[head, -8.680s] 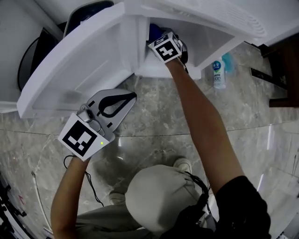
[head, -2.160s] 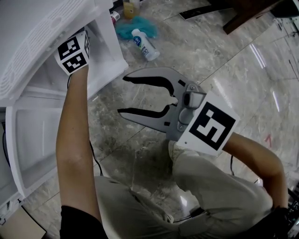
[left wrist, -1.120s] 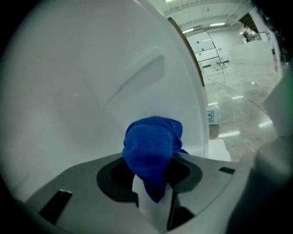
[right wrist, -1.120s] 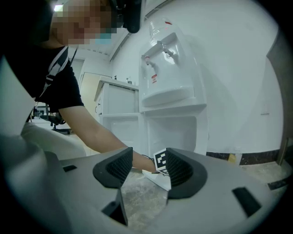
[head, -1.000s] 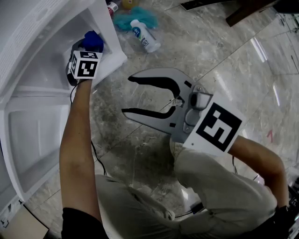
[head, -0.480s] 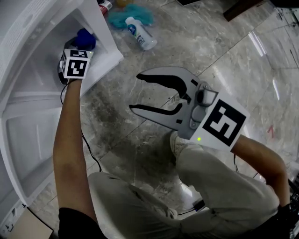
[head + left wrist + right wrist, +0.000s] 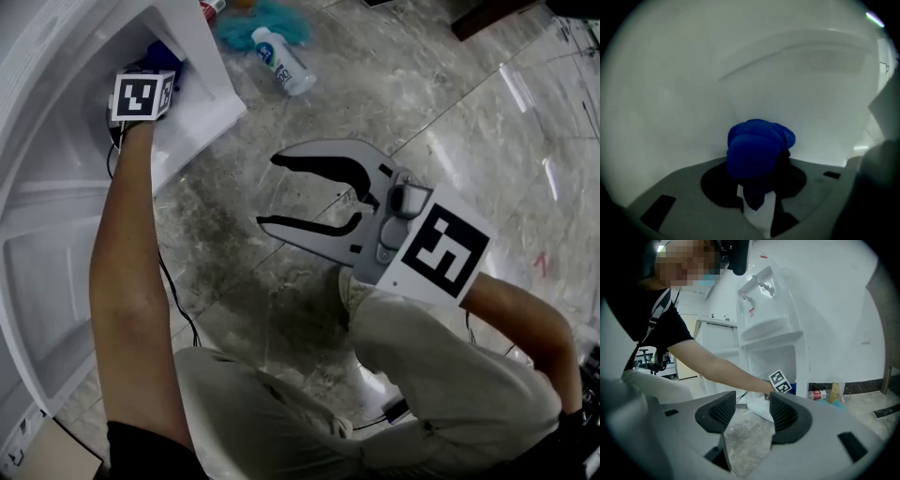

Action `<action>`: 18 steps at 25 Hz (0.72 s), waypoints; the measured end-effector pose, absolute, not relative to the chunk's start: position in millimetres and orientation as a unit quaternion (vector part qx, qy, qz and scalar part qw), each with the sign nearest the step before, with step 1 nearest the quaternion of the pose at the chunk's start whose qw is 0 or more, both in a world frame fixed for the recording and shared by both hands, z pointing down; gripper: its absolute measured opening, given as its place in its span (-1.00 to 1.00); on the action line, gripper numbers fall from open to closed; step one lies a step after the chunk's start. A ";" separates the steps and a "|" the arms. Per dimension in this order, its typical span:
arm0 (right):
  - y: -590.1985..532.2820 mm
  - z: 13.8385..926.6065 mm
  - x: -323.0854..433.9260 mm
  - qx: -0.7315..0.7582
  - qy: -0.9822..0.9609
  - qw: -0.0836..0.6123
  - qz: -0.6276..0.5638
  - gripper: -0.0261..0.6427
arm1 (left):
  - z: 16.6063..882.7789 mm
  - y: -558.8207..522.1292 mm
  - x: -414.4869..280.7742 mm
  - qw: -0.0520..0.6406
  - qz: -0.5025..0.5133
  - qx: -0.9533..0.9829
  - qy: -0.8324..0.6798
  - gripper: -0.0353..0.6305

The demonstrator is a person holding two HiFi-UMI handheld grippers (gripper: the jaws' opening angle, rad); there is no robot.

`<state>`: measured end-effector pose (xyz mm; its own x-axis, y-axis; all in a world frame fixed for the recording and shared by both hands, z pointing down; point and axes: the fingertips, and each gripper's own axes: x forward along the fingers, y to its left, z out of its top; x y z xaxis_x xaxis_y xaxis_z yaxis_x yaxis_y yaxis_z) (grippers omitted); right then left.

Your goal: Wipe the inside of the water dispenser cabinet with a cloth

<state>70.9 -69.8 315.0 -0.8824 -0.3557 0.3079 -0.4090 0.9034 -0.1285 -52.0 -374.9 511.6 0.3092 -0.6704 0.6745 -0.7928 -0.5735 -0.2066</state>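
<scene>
Clamps left claw (image 7: 757,206) on bunched cloth (image 7: 759,145), pressed against back wall inside cabinet (image 7: 211,66). Holds right claw (image 7: 270,192) wide open, empty, over floor (image 7: 422,112). Looks mid-wipe; remaining walls and corners probably left, wiped extent unreadable.

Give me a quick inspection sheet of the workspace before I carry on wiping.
Surface: glossy marble floor.
Job's things: blue cloth, bunched up, inside the open white cabinet.
Clutter: bottle lying on the floor beside a teal rag, near the cabinet.
Grippers: left gripper shut on the blue cloth, inside the cabinet; right gripper open and empty, held over the floor.
Cables: black cable trailing under the left arm to the floor.
Surroundings: dark wooden furniture at the far edge.
</scene>
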 end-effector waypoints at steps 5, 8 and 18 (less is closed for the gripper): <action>-65.7 307.6 70.5 0.205 -0.965 0.130 0.101 -0.26 | 491.1 -351.1 -54.5 0.060 0.285 0.838 -0.461 -0.44; -62.5 304.8 73.6 0.215 -0.963 0.121 0.107 -0.26 | 461.1 -312.4 -43.6 0.034 0.220 0.864 -0.451 -0.44; -63.5 288.6 39.2 0.215 -0.971 0.076 0.068 -0.30 | 331.2 -114.0 -33.9 -0.024 0.116 0.916 -0.383 -0.44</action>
<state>39.2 -63.5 288.6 -0.8958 -0.4078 0.1770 -0.4284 0.8982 -0.0988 -33.9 -114.0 331.2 0.6797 -0.7073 0.1943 -0.6961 -0.7055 -0.1332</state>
